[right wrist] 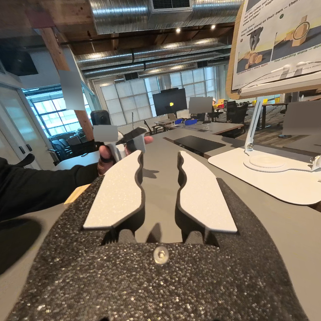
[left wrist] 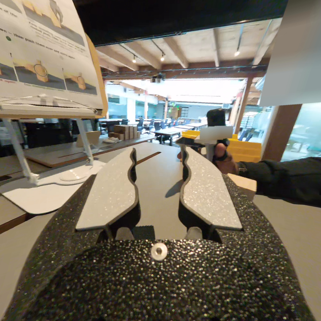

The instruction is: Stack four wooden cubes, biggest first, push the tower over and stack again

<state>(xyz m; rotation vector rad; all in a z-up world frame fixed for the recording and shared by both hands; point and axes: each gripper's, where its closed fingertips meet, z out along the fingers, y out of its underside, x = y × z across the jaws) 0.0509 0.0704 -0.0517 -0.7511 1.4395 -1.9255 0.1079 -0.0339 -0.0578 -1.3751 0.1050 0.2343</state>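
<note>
Both glitter-black two-finger grippers, left (left wrist: 158, 152) and right (right wrist: 160, 154), wide-jawed, empty above grey tabletop (left wrist: 156, 199); pale wooden cube (left wrist: 243, 184) half-hidden at three o'clock, likely knocked by sleeve.

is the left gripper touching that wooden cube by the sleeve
Apart. In the left wrist view the left gripper is open over bare table, nothing between its fingers; the wooden cube sits off to the right, half hidden under the sleeve.
</note>
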